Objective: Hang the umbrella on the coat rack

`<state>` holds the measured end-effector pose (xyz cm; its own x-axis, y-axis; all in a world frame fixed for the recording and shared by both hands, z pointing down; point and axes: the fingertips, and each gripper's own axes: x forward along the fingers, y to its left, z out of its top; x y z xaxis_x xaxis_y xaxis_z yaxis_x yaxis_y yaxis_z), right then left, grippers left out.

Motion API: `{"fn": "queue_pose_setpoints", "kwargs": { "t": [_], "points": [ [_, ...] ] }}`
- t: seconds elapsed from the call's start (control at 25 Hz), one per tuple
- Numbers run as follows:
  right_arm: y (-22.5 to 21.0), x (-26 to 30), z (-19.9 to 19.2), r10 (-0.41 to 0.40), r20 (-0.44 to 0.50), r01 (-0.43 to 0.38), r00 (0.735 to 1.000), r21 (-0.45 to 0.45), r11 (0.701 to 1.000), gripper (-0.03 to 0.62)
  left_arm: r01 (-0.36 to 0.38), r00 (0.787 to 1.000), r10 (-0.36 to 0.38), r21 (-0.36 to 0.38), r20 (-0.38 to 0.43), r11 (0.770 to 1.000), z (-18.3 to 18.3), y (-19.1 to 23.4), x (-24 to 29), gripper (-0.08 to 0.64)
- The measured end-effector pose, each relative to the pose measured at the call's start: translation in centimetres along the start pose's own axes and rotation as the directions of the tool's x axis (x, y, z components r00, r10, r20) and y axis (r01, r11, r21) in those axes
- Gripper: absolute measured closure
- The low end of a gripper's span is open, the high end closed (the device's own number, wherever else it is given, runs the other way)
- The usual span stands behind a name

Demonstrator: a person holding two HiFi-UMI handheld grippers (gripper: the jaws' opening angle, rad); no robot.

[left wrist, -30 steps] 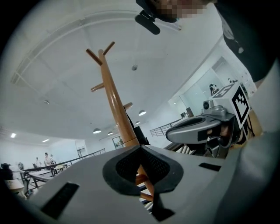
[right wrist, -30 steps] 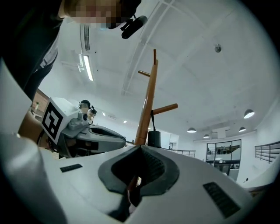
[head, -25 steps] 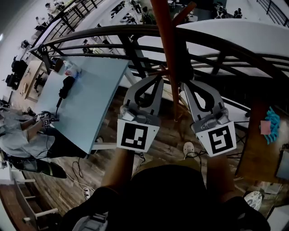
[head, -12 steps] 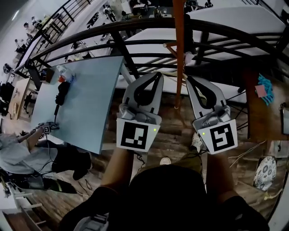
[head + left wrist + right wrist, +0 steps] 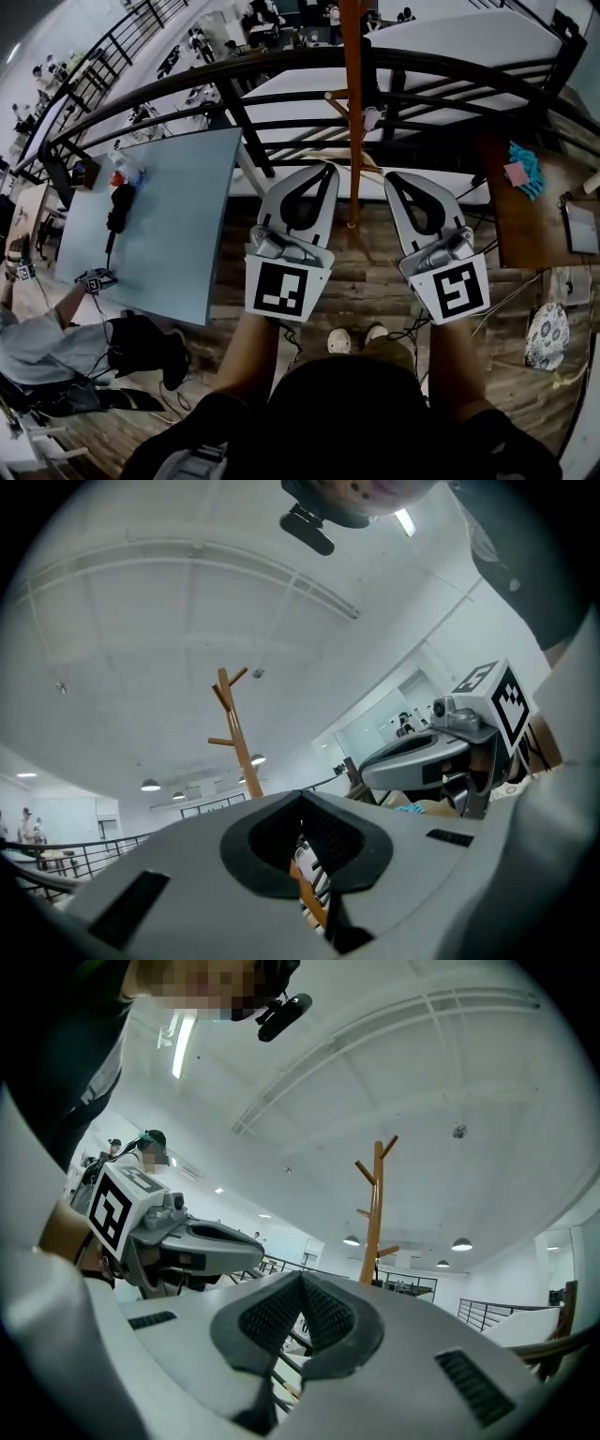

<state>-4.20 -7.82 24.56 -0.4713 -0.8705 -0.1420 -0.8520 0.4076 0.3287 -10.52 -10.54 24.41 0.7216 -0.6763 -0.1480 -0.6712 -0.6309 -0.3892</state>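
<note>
Hand-held grippers (image 5: pixel 319 172) (image 5: pixel 401 180) shifted, level, parallel

The coat rack (image 5: pixel 352 112) is smooth orange-brown wood with a slight sheen. The floor (image 5: pixel 366 281) is dark wooden planking with visible grain. The railing (image 5: pixel 248 141) looks like dark matt metal. The table (image 5: pixel 178 225) has a smooth, pale, faintly glossy top. The left gripper (image 5: pixel 322 171) and right gripper (image 5: pixel 396 178) have matt grey plastic shells. Their dark pads (image 5: pixel 328 1312) carry a fine, rough grid texture, and their marker cubes (image 5: pixel 281 289) show flat black-and-white print.
</note>
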Motion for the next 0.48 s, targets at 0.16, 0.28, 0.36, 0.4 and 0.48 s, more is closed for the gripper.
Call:
{"fn": "queue_pose_setpoints", "kwargs": {
  "t": [0.16,0.28,0.36,0.4,0.48],
  "points": [
    [0.1,-0.8,0.6,-0.005,0.004,0.005,1.000,-0.023,1.000,0.561,0.007,1.000,-0.007,-0.006,0.023,1.000,1.0,-0.6,-0.3,0.551],
    [0.4,-1.3,0.8,0.001,0.003,-0.001,1.000,-0.039,0.999,0.561,0.015,0.999,-0.015,0.003,0.042,1.000,1.8,-1.3,-0.4,0.551],
    [0.5,-1.6,0.8,0.004,0.002,-0.004,1.000,-0.027,1.000,0.561,0.001,1.000,-0.001,-0.003,0.024,1.000,1.8,-1.5,-0.3,0.551],
    [0.5,-1.8,0.8,0.004,0.002,-0.004,1.000,-0.021,1.000,0.561,-0.005,1.000,0.005,-0.012,0.016,1.000,1.8,-1.6,-0.3,0.551],
    [0.4,-2.4,0.9,0.003,0.007,-0.003,1.000,-0.018,1.000,0.561,-0.004,1.000,0.004,-0.024,0.017,1.000,2.1,-2.1,-0.1,0.551]
  ]
}}
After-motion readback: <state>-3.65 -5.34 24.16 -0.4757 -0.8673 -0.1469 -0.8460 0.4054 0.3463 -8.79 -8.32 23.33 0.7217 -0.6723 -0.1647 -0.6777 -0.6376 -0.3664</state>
